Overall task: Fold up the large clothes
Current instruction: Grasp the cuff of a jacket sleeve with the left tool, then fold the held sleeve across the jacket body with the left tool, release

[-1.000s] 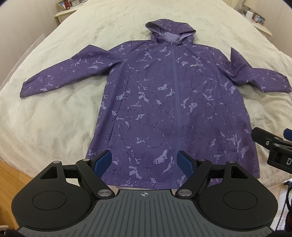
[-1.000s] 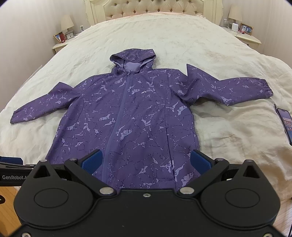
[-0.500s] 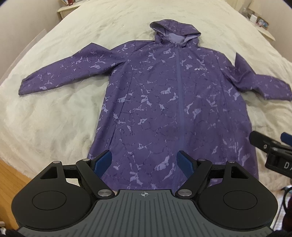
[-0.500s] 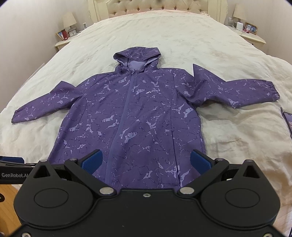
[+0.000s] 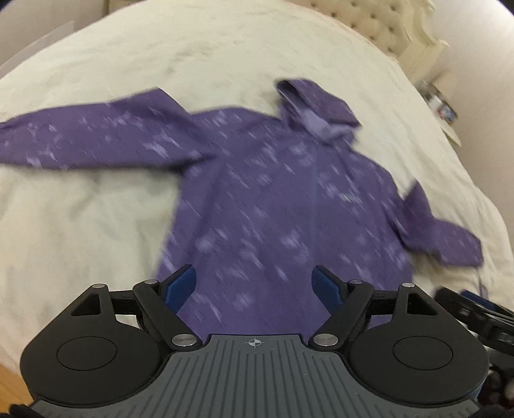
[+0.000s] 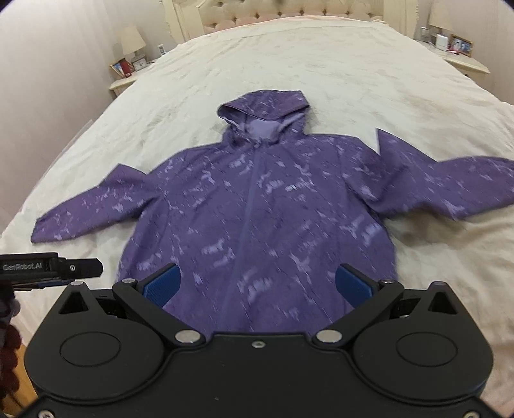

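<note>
A purple hooded jacket (image 5: pixel 273 205) with a pale marbled print lies flat, front up and zipped, on a cream bedspread (image 5: pixel 80 225); both sleeves are spread out sideways and the hood points to the headboard. It also shows in the right wrist view (image 6: pixel 257 218). My left gripper (image 5: pixel 253 283) is open and empty, above the jacket's lower hem. My right gripper (image 6: pixel 257 283) is open and empty, also above the hem. Both views are blurred by motion.
The bedspread (image 6: pixel 321 80) covers a wide bed with a tufted headboard (image 6: pixel 289 9). Nightstands with a lamp (image 6: pixel 133 40) and photo frames stand at both sides of the headboard. The left gripper's body (image 6: pixel 48 267) shows at the right wrist view's left edge.
Both grippers have moved toward the jacket. The left wrist view has swung left, so the jacket sits turned in it. The jacket itself has not moved.
</note>
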A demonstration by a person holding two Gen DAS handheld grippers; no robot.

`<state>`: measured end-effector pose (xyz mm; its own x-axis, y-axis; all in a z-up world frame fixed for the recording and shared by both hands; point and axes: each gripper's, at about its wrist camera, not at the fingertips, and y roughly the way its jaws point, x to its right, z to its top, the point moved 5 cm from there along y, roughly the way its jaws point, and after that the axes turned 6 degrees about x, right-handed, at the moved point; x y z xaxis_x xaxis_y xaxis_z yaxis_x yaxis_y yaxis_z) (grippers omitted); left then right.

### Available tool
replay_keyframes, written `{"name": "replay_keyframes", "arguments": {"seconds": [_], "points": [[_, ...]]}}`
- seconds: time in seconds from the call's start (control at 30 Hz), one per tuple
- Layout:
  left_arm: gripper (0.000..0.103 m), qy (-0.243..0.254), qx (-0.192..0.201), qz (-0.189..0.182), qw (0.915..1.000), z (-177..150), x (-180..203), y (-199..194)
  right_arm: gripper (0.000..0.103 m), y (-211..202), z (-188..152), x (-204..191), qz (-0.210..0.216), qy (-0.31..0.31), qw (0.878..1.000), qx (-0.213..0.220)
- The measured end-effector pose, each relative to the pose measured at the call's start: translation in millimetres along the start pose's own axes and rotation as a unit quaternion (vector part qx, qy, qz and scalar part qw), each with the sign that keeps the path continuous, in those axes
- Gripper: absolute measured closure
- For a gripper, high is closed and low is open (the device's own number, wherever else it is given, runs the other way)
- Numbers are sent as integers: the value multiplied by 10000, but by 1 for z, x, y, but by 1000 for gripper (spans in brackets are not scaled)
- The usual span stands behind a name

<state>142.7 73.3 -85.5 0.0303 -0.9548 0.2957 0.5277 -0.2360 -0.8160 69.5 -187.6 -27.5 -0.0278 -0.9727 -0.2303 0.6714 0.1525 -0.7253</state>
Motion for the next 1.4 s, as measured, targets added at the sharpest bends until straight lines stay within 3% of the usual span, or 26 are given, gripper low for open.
{"name": "replay_keyframes", "arguments": {"seconds": [0.13, 0.23, 0.33, 0.63, 0.8, 1.0, 1.1, 1.17, 1.27, 1.4], "points": [[24, -356, 267, 222, 9988, 31, -49, 18, 1, 24, 20, -8, 164, 23, 9999, 16], [23, -629, 427, 588, 9954, 52, -97, 32, 1, 43, 33, -18, 189, 24, 9998, 18], [23, -911, 763, 803, 9897, 78, -149, 35, 1, 60, 44, -29, 218, 5, 9998, 13], [20, -1580, 1082, 1576, 9687, 117, -285, 49, 1, 111, 66, -77, 390, -58, 9986, -340], [20, -1897, 1156, 1738, 9594, 122, -332, 63, 1, 131, 75, -106, 548, -174, 9972, -468], [22, -2293, 1219, 1540, 9533, 123, -356, 77, 1, 146, 77, -129, 686, -405, 9945, -677], [39, -2533, 1277, 1562, 9461, 124, -361, 72, 1, 151, 74, -132, 716, -499, 9931, -786], [86, -2563, 1432, 1452, 9448, 126, -360, 66, 1, 153, 71, -131, 737, -520, 9923, -849], [95, -2460, 1731, 1484, 9421, 135, -349, 51, 1, 153, 66, -124, 757, -520, 9914, -928], [96, -2174, 2202, 1213, 9431, 155, -306, 18, 1, 148, 61, -110, 826, -473, 9909, -955]]}}
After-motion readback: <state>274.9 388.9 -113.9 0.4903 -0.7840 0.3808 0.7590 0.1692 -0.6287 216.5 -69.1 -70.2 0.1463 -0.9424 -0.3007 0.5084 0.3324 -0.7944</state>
